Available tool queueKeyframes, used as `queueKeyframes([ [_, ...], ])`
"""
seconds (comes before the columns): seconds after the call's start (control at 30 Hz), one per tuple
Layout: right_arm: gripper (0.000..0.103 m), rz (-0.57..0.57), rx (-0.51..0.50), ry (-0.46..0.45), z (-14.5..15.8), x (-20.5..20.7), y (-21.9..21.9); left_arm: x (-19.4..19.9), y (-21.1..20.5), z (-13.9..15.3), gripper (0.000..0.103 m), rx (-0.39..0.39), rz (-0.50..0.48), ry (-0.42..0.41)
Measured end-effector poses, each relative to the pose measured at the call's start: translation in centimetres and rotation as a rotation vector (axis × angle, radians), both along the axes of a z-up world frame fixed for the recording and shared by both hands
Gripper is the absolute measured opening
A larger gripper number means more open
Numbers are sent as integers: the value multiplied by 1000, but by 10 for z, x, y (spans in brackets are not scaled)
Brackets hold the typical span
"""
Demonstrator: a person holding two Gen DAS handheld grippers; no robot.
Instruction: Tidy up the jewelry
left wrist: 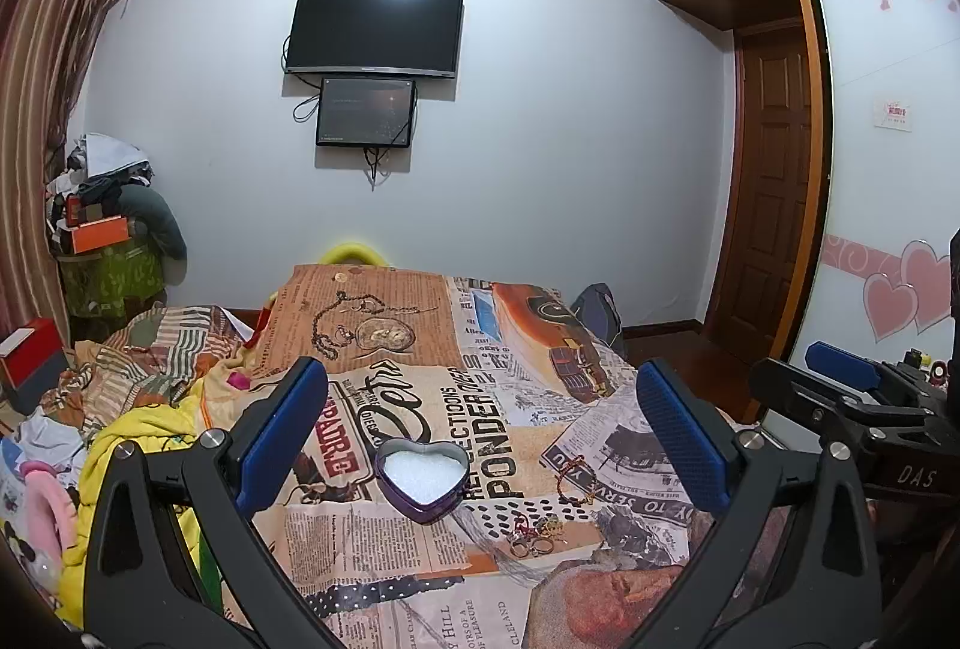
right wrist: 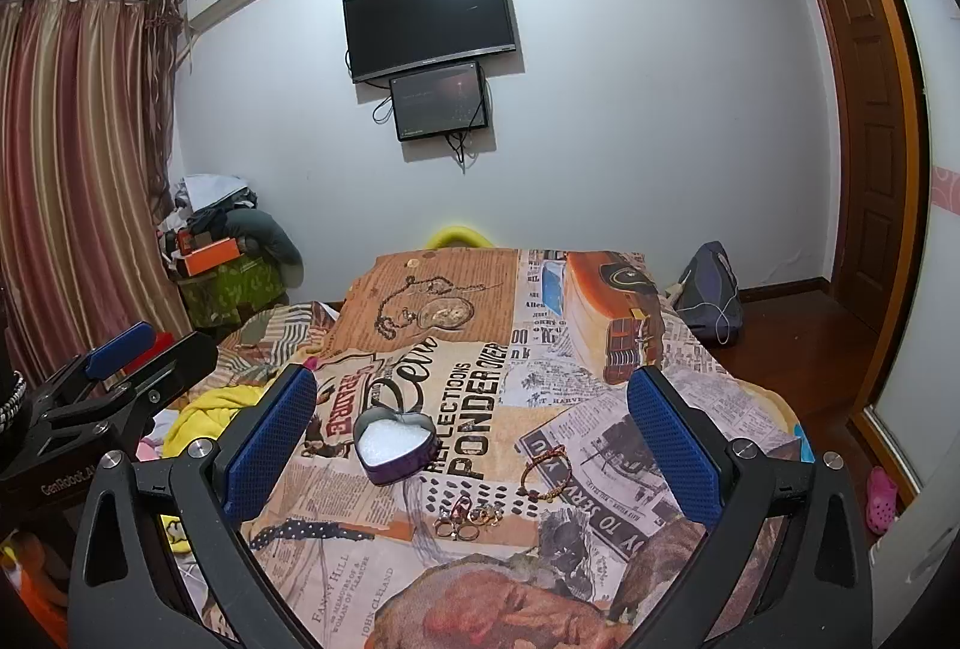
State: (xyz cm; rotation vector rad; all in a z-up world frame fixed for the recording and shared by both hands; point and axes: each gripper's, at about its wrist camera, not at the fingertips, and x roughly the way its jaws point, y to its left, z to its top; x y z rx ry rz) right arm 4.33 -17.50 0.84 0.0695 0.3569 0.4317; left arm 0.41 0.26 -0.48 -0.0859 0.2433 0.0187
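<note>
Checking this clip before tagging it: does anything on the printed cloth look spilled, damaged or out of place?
Nothing looks spilled or damaged. The heart-shaped tin sits upright and open, its white lining bare. The rings and the red bracelet lie loose on the printed cloth beside it, unsorted. Both tongs are open and empty.

the small rings (right wrist: 465, 520) blur into a cluster too small to count or tell apart.
</note>
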Motion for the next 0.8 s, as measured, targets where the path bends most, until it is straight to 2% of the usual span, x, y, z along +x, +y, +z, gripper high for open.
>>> queueKeyframes([
  [0.8,103,7,-1,3,2,0,0,0,1,-1,103,7,12,-1],
])
